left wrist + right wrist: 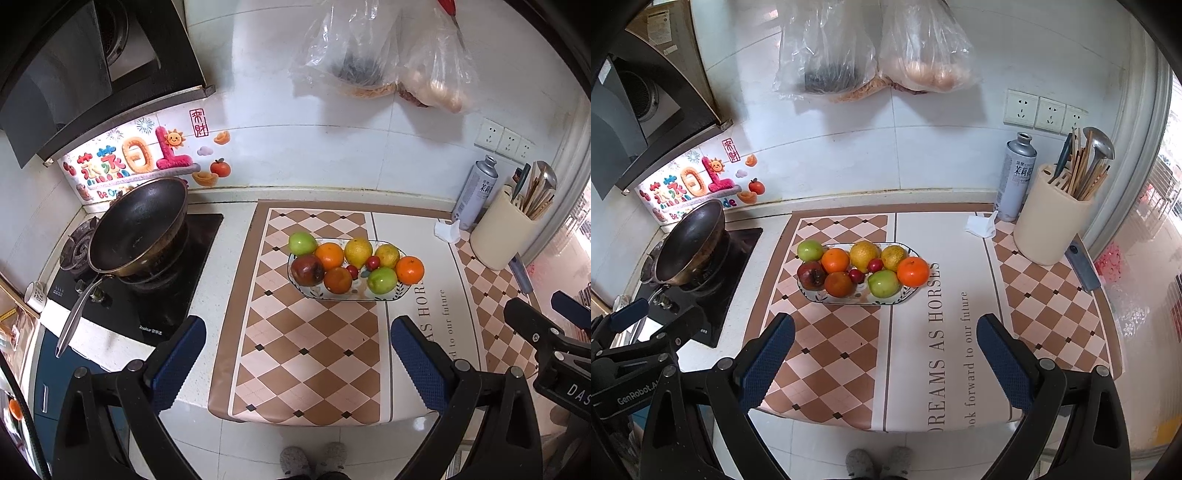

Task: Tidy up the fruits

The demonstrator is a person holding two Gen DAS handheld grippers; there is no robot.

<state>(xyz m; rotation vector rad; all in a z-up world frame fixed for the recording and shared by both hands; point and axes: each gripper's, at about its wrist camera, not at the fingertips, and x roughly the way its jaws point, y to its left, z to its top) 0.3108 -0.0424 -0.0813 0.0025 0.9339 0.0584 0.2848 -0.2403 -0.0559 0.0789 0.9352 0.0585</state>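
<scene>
The plate (400,291) of fruits (330,255) sits mid-frame on the table (221,280). Left gripper (295,354) and right gripper (884,354) hang with jaws spread, empty. Hanging bags' (849,48) contents stay unclear.

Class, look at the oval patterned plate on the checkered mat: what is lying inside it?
The oval patterned plate holds two green apples, three oranges, two yellow citrus fruits, a dark red fruit and two small red fruits. The plate's floor beneath is mostly covered.

Brown-and-cream diamond-checked mat (295,350) — orange, green, yellow fruits (349,267).
</scene>
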